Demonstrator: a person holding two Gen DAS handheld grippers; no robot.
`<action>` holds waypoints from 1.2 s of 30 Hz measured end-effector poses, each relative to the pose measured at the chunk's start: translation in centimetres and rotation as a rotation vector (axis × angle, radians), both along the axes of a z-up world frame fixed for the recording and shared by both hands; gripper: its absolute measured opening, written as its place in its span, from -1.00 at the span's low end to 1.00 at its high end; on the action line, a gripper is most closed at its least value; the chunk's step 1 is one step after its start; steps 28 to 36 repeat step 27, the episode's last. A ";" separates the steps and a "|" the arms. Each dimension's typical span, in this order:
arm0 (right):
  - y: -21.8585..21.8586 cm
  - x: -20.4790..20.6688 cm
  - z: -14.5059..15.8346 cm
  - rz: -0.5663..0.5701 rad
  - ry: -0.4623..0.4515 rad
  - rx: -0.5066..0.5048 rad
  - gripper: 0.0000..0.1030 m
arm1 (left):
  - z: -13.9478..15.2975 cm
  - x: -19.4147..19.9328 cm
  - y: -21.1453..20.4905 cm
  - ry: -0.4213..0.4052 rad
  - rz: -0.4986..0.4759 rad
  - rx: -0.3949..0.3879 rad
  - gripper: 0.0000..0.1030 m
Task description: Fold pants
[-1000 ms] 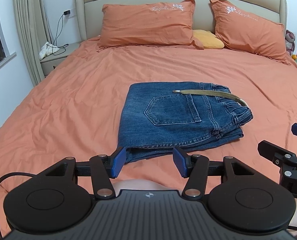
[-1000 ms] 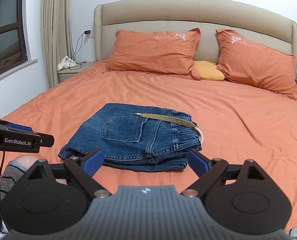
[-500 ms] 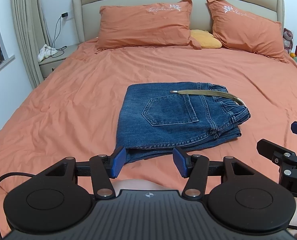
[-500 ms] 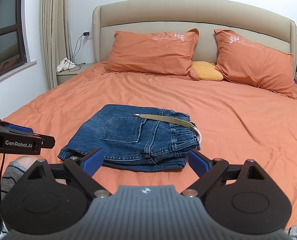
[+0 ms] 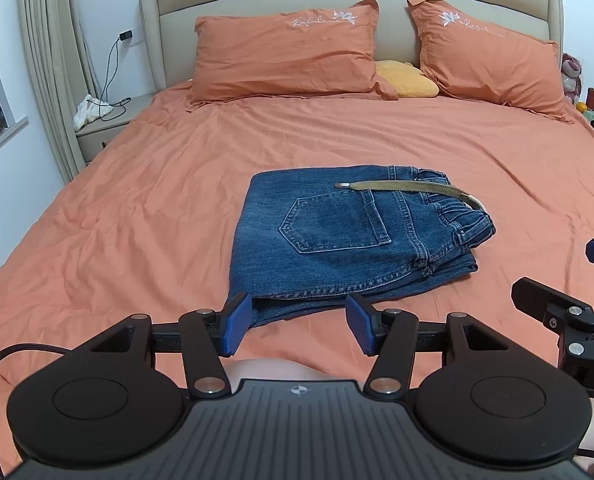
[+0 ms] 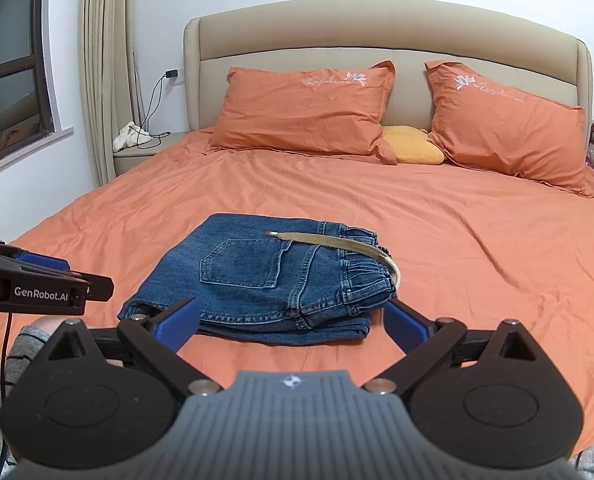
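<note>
Blue jeans (image 5: 349, 240) lie folded into a compact stack on the orange bed (image 5: 137, 216), back pocket up, with an olive belt (image 5: 409, 188) across the waistband. They also show in the right wrist view (image 6: 269, 280). My left gripper (image 5: 299, 322) is open and empty, held just short of the stack's near edge. My right gripper (image 6: 293, 322) is open wide and empty, also just short of the jeans. Each gripper shows at the edge of the other's view.
Two orange pillows (image 5: 285, 56) and a yellow cushion (image 5: 407, 80) lie at the beige headboard (image 6: 377, 36). A nightstand (image 5: 105, 124) with a white cloth and a charger cable stands at the left. A curtain and window are at the far left.
Both grippers have drawn back slightly from the folded jeans and lifted a little. Both stayed open. The jeans have not moved.
</note>
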State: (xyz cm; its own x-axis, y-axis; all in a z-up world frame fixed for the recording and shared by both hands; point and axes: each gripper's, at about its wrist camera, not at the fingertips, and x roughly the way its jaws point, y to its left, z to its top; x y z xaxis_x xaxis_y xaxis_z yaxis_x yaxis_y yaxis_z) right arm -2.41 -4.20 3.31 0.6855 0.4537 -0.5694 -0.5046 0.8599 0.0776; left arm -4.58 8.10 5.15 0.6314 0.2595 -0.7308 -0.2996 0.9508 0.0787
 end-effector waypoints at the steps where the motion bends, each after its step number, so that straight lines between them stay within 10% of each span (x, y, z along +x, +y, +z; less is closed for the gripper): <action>1: 0.0 0.0 0.0 -0.003 -0.001 0.001 0.89 | 0.0 0.0 0.0 -0.001 -0.001 0.000 0.24; 36: -0.1 0.1 0.1 -0.010 0.010 -0.007 0.89 | 0.3 -0.2 -0.3 -0.031 -0.054 0.036 0.33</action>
